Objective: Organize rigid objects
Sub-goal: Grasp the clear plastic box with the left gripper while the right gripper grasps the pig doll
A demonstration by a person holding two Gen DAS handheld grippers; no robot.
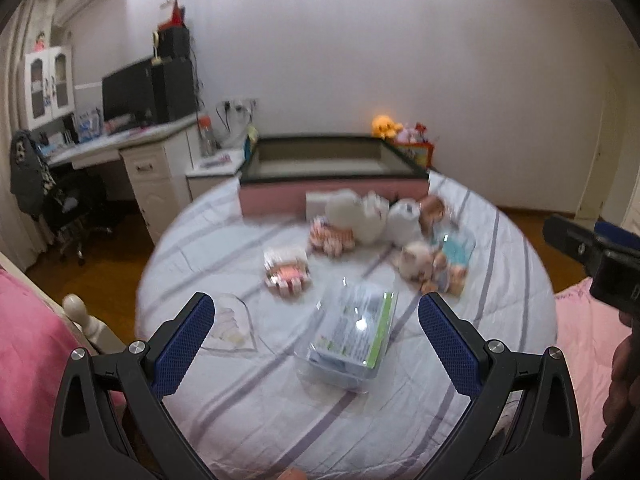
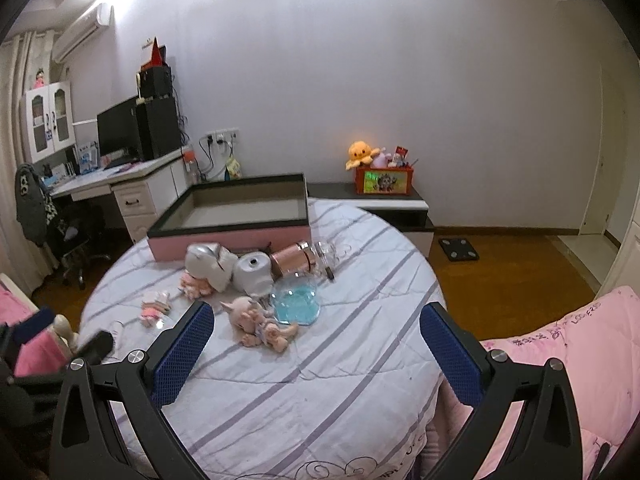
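Evidently hardly begun. Pink tray (image 2: 230,240) with dark rim at the far edge of the striped bed cover (image 2: 320,380), bare inside as far as both views show. Everything else loose on the cover, nothing boxed.

Left gripper (image 1: 316,344): jaws wide, gripping nothing, aimed at the clear plastic box (image 1: 348,334) with the green-edged label, lying near the cover's near edge and between the blue pads without touching either. Clear heart-shaped dish (image 1: 230,324) just beside the left pad. Small pink-and-white packet (image 1: 286,272) further in, toward the left edge.

Right gripper (image 2: 316,356): jaws also wide, empty, hovering over bare cover near the near edge. Ahead of it, a pale doll figure (image 2: 260,326) on its side, touching or nearly touching a blue transparent case (image 2: 296,304). Behind these, close against the tray's front wall: a grey-white plush (image 2: 210,262), a white roll (image 2: 254,276), a copper-coloured canister (image 2: 294,264) on its side, a clear glass jar (image 2: 328,254).

Left to do, by the look of it: every rigid piece into the tray, probably starting with the plastic box.

Writing: label print on the plastic box too blurred to read. Handwritten-looking script on the pink quilt (image 2: 580,340) at the right, not legible. No brand made out anywhere.
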